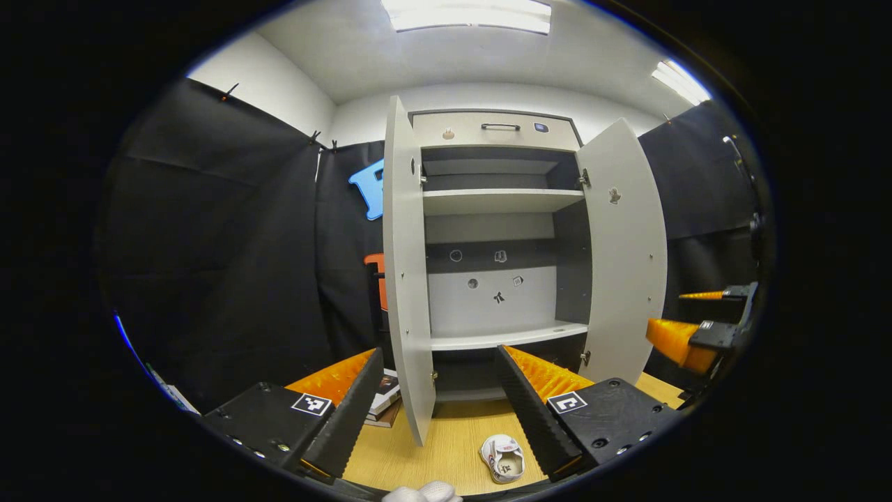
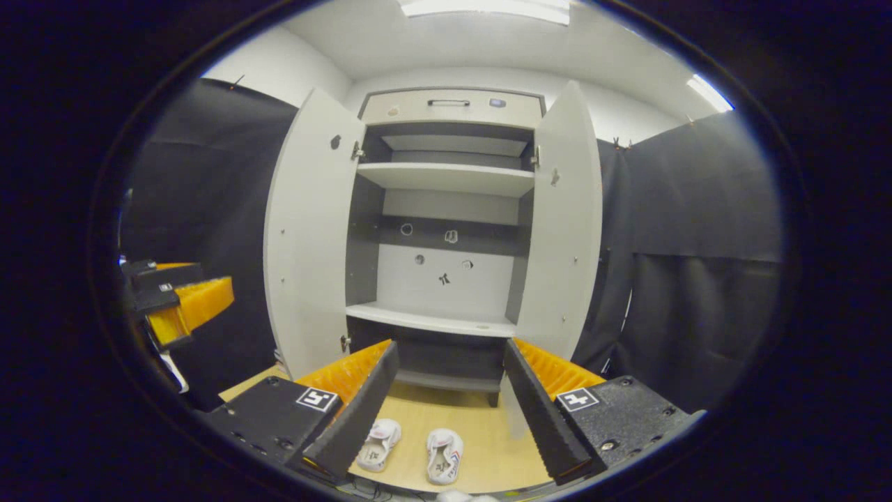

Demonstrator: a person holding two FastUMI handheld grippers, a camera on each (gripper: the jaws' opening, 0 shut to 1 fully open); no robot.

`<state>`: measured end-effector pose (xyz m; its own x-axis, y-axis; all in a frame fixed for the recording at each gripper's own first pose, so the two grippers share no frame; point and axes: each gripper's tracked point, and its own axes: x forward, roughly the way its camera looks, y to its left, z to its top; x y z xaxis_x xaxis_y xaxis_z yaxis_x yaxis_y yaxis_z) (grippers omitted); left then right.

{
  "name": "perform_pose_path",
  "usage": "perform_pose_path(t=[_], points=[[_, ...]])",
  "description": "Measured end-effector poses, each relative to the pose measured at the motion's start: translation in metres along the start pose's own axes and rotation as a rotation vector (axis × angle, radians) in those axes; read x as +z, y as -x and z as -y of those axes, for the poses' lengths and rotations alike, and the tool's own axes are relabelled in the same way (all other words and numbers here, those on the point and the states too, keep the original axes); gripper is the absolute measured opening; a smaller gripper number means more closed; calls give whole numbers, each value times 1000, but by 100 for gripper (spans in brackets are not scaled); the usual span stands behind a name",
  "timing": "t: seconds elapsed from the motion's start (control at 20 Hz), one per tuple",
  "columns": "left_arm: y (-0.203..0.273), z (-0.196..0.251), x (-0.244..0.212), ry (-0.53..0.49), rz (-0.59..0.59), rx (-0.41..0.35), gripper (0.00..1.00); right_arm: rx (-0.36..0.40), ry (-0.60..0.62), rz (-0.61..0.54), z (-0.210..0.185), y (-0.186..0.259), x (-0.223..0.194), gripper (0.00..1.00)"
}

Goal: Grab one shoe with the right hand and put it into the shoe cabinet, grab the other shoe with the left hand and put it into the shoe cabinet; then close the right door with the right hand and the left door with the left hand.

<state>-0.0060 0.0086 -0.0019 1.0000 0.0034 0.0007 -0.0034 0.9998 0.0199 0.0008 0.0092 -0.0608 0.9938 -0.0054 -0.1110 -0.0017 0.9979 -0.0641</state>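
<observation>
Two shoes on the desk before the open cabinet.
Both grippers, left gripper and right gripper, released; one shoe clear, other shoe part-hidden behind a finger; cabinet doors wide.

Bright ceiling panels overhead, slight glare, sharp evenly lit centre, dark cabinet recesses, strong fisheye bending at edges

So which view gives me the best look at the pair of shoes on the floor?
The right gripper view: both shoes, left shoe and right shoe, lie side by side between its fingers. The left gripper view has one shoe whole; a white bit at its bottom edge may be the other.
</observation>
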Motion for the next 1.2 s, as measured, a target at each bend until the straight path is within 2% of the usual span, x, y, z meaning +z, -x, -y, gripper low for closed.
perform_pose_path(t=[0.1, 0.25, 0.4, 0.5, 0.65, 0.7, 0.75, 0.8, 0.85, 0.9, 0.95, 1.0, 1.2], points=[[0, 0, -4, -8, -8, 0, 96, 6, 42, -98, -5, -5, -47, 99], [-1, -3, -12, -13, -21, -5, 96, 54, 61, -287, -22, -8, -136, 99], [5, -6, -16, -13, -30, -3, 96, 81, 14, -467, -34, -11, -220, 98], [5, -9, -17, -19, -36, -1, 96, 82, -23, -534, -38, -17, -258, 94], [7, -12, -18, -27, -40, 5, 96, 78, -51, -587, -46, -34, -293, 93], [7, -13, -17, -25, -40, 3, 100, 81, -57, -589, -49, -44, -302, 90], [7, -12, -16, -24, -40, 2, 96, 81, -61, -602, -52, -55, -313, 84], [7, -13, -16, -25, -42, 5, 96, 83, -66, -621, -54, -63, -325, 85], [6, -14, -16, -27, -43, 8, 96, 78, -73, -629, -56, -75, -334, 77], [6, -14, -16, -29, -45, 14, 96, 66, -74, -636, -55, -87, -344, 82], [4, -15, -16, -30, -47, 19, 96, 56, -69, -658, -53, -96, -355, 82], [3, -15, -16, -32, -49, 24, 96, 43, -67, -666, -51, -105, -364, 77], [-5, -17, -19, -31, -59, 45, 96, 42, -111, -698, -48, -139, -385, 70]])
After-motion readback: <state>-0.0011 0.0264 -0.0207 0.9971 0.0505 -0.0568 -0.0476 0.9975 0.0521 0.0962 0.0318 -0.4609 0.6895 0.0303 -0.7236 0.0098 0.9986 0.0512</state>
